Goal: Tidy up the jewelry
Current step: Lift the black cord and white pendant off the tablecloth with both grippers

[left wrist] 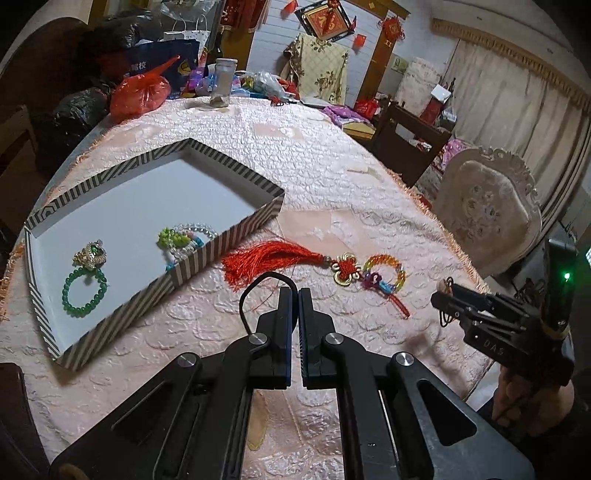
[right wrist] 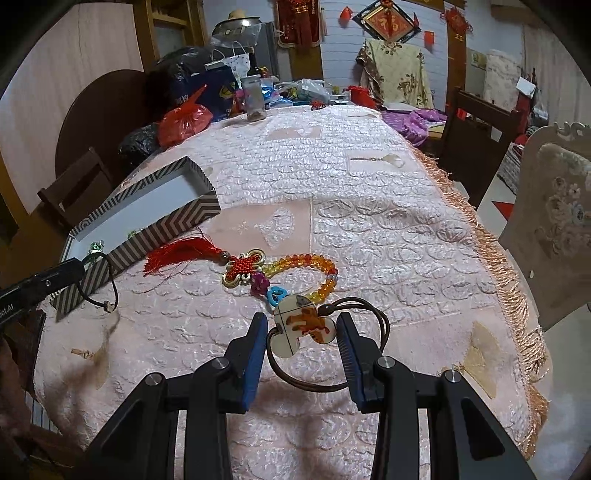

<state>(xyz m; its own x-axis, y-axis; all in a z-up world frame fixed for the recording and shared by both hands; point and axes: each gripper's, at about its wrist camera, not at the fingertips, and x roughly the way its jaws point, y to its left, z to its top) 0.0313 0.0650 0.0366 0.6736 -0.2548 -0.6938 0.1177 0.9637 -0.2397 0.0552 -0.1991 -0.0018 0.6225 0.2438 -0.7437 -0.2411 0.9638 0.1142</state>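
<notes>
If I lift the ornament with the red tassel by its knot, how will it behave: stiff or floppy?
Probably floppy: the ornament is a thread tassel, a woven knot and a bead ring joined by cord, so the parts should dangle and swing. The loose red threads may splay or snag. The glossy beads look hard, likely sliding in a light grip.

My cluttered dining room, dim indoor light
Pink quilted tablecloth (right wrist: 369, 192) before me; red diamond wall hanging (right wrist: 386, 20) at twelve, cream carved chair (left wrist: 487, 206) at three, dark wooden chair (right wrist: 476, 133) at two, curtains (left wrist: 517, 81) beyond
</notes>
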